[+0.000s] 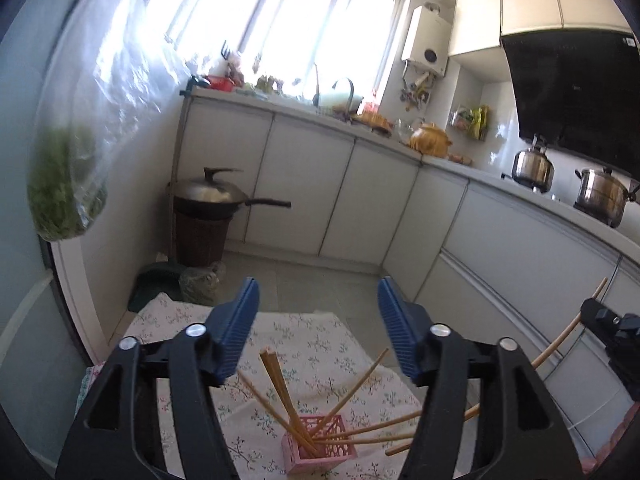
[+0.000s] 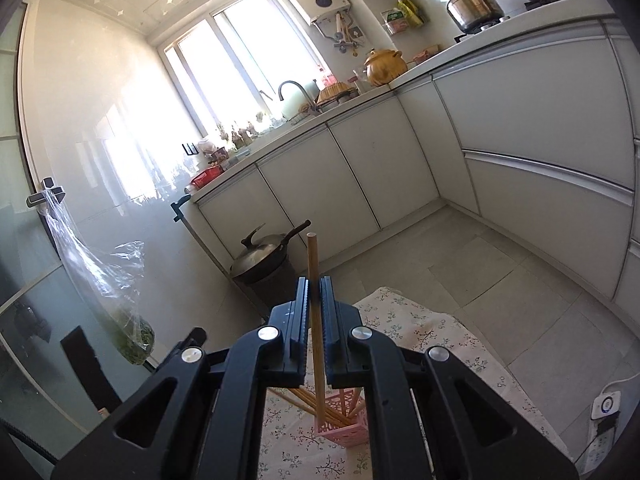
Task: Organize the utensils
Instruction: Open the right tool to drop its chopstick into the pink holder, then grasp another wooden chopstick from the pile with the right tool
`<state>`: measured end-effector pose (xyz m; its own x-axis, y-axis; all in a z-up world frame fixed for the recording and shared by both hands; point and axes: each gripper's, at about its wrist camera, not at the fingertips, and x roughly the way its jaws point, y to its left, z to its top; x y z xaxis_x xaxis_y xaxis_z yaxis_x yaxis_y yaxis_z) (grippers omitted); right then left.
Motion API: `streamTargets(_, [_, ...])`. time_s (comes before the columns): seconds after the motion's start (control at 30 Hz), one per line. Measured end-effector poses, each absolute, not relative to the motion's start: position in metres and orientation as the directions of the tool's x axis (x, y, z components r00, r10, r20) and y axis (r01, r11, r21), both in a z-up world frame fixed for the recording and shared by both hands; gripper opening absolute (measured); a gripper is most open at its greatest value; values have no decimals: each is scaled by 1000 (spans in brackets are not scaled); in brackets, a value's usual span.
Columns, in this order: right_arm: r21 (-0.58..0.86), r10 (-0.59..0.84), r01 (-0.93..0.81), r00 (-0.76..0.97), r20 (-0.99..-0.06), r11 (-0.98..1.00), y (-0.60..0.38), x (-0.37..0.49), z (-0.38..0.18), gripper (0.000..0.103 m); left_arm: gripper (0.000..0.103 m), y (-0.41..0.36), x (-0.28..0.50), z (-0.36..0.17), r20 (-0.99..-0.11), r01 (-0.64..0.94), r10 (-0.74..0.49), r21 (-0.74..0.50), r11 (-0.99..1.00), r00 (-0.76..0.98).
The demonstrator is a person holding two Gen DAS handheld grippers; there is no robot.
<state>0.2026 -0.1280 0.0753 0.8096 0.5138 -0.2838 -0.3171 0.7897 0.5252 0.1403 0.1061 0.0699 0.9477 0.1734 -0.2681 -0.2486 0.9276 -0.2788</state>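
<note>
While the right gripper (image 2: 315, 296) pinches a single wooden chopstick (image 2: 313, 276) between its nearly closed jaws, the stick's lower end reaches down into the pink holder (image 2: 345, 426). That held chopstick stands close to upright, its blunt top rising well above the fingertips. Over the pink holder (image 1: 320, 446) the left gripper (image 1: 316, 300) hangs with its blue-padded jaws spread wide and nothing between them. Several more chopsticks (image 1: 280, 388) already sit in the holder, fanning out at different slants, some leaning steeply and others lying low over its rim toward the right. Under the holder lies a floral cloth (image 1: 320, 344), pale with small sprigs, covering the surface it stands on. Right of the holder in the left wrist view, part of the right gripper's black body shows with the held chopstick slanting past it. Beyond the holder, by the white cabinets (image 1: 304, 184), a lidded wok (image 1: 216, 196) rests on a dark brown bin (image 1: 200, 236).
</note>
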Motion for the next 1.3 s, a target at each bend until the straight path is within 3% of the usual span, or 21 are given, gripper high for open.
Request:
streamTargets(0.1, [526,513,-312,806,-294,791,-121,207,72,6,72,114,120,82,-220,-266,205,-300,916,954])
streamTargets(0.33, [521,507,-289,791,-342,803,-96,232,57,6,72,128,107,85,-230,-303,242,-286,909,943])
streamTargets(0.73, [459,498,-292,751,-433,839,-49,266,19,10,73,131,129,70,-315,-302,212,-272,914,925])
streamTargets(1.07, [369,463,-329,805,-372,869,-62,222,49,13,81,102,124,78,-294,-242,166,-245,939,941])
streamTargets(1.13, [362,456,-327,811,-366,873,-67,216,52,16,83,93,124,80,-294,-236,165,-225,945,942])
streamTargets(1.2, [375,449,-314,819,-358,872,-77,212,54,31,85,87,123,80,-290,-240,175,-204,949,941])
streamTargets(1.3, [411,441,-285,823,-358,866,-96,211,54,39,88,81,119,82,-279,-238,180,-191,952,943])
